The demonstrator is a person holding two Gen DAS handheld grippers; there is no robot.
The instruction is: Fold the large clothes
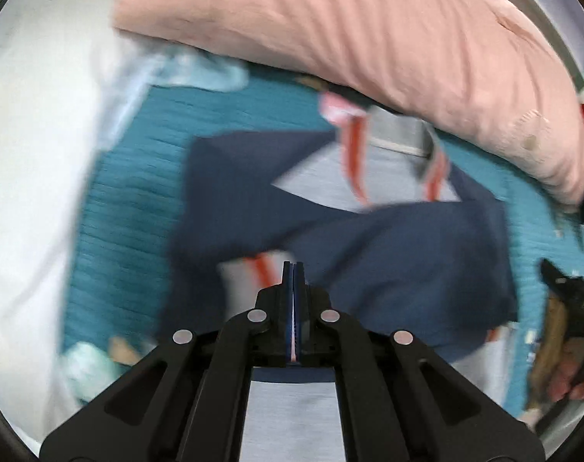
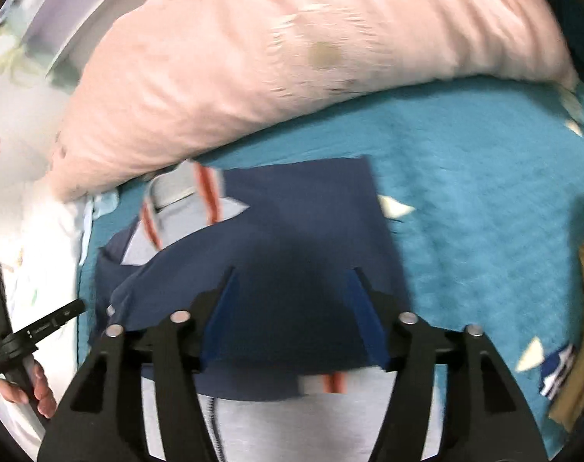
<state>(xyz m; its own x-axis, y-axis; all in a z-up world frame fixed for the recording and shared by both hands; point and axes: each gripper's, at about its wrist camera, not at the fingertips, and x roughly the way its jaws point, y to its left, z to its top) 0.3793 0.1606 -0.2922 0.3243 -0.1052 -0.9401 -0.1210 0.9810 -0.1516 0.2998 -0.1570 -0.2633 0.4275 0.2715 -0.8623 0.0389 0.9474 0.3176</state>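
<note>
a blurred fisheye view along the left tool (image 1: 293, 269), whose two black fingers are pressed together with a thin sliver of fabric (image 1: 293, 331) pinched between them. just beyond the tool lies a navy and light grey garment (image 1: 369, 238) with orange-red stripes, partly folded, its navy panels laid over the grey. the garment rests on a teal bedspread (image 1: 138, 192). beyond the garment, a large pink pillow (image 1: 349, 38) lies across the bed, its edge overhanging the garment's far end. to the left of the garment sits white bedding (image 1: 34, 154). to its right, at the frame edge, a hand (image 1: 569, 381) grips another black tool (image 1: 573, 292).
</note>
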